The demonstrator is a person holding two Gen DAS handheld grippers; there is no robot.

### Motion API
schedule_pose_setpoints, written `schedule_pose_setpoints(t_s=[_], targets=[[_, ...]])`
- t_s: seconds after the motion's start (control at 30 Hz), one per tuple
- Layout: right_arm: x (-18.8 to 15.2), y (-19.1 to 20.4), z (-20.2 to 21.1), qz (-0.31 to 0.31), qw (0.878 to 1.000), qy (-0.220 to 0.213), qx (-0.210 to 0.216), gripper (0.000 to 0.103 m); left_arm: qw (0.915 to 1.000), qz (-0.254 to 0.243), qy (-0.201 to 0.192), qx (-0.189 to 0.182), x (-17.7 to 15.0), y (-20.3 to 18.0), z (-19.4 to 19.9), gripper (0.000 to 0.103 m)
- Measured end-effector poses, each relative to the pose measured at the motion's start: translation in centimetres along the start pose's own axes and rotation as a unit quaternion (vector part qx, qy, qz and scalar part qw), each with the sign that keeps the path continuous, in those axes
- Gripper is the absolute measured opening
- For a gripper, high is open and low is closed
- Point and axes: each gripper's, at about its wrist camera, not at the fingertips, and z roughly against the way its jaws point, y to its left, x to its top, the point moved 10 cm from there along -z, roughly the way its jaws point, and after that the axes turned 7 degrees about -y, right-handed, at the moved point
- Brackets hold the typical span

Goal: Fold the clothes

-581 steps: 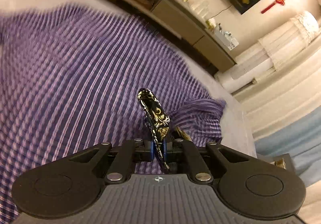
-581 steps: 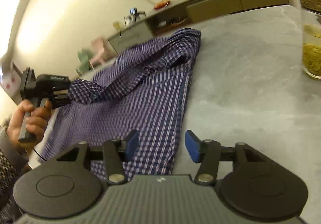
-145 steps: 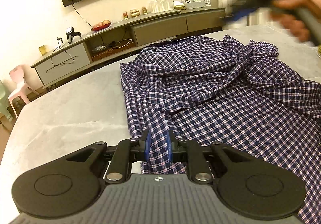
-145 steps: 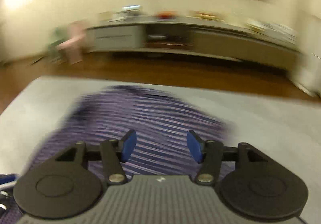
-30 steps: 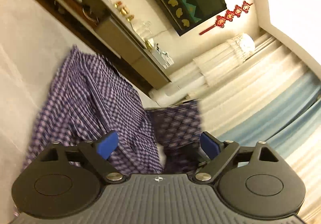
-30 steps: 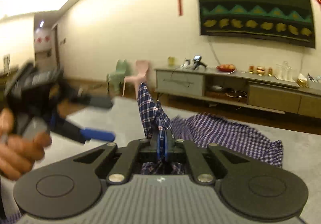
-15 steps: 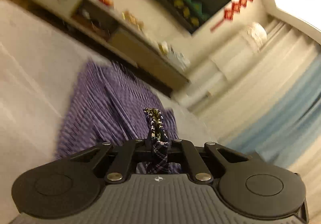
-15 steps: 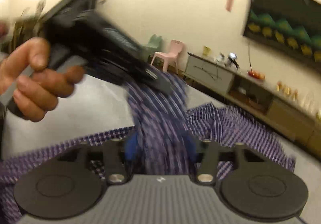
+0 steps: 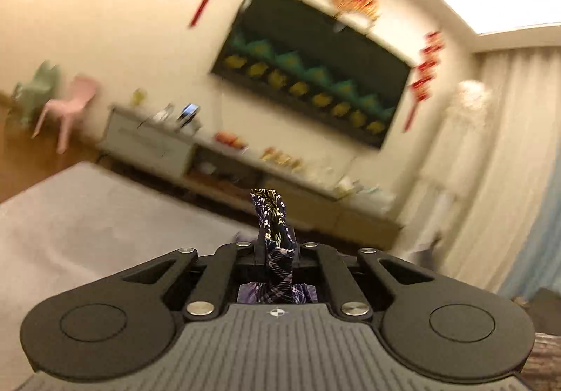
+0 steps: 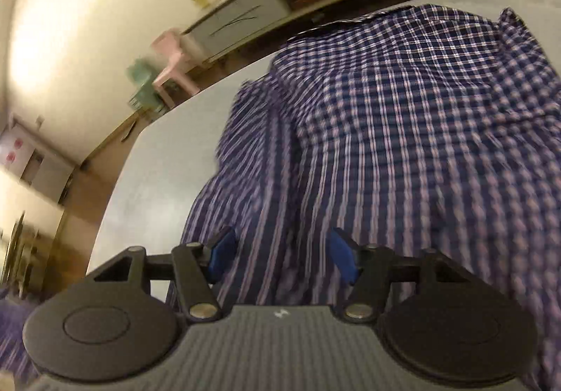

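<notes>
The purple checked shirt (image 10: 403,117) lies spread on the grey table (image 10: 157,159), blurred in the near part. My right gripper (image 10: 280,252) hovers over it, tilted down, its jaws still opening; the cloth passes below the blue pads (image 10: 221,252) and nothing is pinched between them. In the left wrist view my left gripper (image 9: 277,250) is shut on a fold of the shirt (image 9: 273,226). That fold sticks up between the jaws, with a dark gold-patterned lining showing on top, held off the table (image 9: 80,215).
A long low sideboard (image 9: 224,159) runs along the far wall under a dark wall hanging (image 9: 315,75). Pink and green small chairs (image 10: 164,68) stand on the wooden floor beyond the table's edge. Pale curtains (image 9: 491,180) hang at the right.
My left gripper closed on the shirt fold and swung up to level. My right gripper let go of the shirt, opened, and dropped over the spread cloth.
</notes>
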Motion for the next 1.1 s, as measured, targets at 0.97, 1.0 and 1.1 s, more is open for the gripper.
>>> schedule_pose_setpoints(t_s=[0.97,1.0,1.1], targets=[[1.6,-0.3,5.5,0.035,0.998,-0.02,-0.048,0.045,0.9985,0.023,-0.046,-0.02,1.2,-7.4,-0.6,0.005],[1.3,-0.4,6.5,0.023,0.999,-0.021,-0.041,0.045,0.9983,0.028,-0.05,-0.013,1.5,-7.5,-0.4,0.005],[0.1,-0.2,8.8,-0.018,0.999,-0.031,-0.016,0.045,0.9961,-0.021,-0.073,-0.044,2.3,-10.1,1.1,0.005]])
